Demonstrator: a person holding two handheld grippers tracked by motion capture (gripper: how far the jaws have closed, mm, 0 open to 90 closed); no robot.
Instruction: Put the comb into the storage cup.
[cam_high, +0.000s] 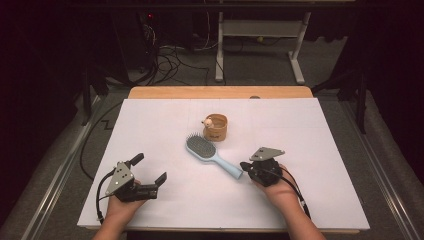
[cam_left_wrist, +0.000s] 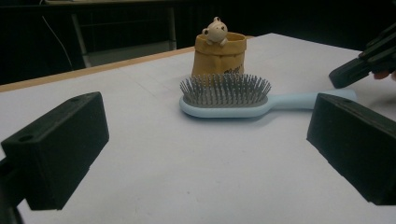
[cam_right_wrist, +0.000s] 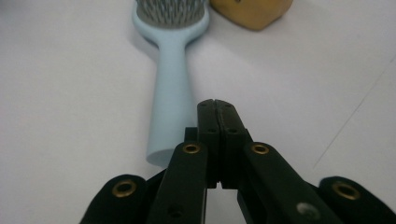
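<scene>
A light blue hairbrush (cam_high: 210, 154) lies bristles up on the white table top (cam_high: 320, 150), handle toward the right hand; it is also the hairbrush (cam_left_wrist: 224, 95) and the hairbrush (cam_right_wrist: 173, 84). Behind it stands a small tan pouch-shaped pot (cam_high: 216, 127) with a little bear figure on its rim, the pot (cam_left_wrist: 219, 53). My left gripper (cam_high: 149, 169) rests open at the front left, its jaws wide apart with nothing between them. My right gripper (cam_high: 244, 166) is shut and empty, its tips just above and beside the handle's end (cam_right_wrist: 161, 156).
The white sheet covers a wooden table whose bare far edge (cam_high: 220, 92) shows. Beyond it are a white frame's legs (cam_high: 298, 55) and cables on a dark floor. A tip of the right gripper (cam_left_wrist: 359, 65) shows at the right of the left gripper view.
</scene>
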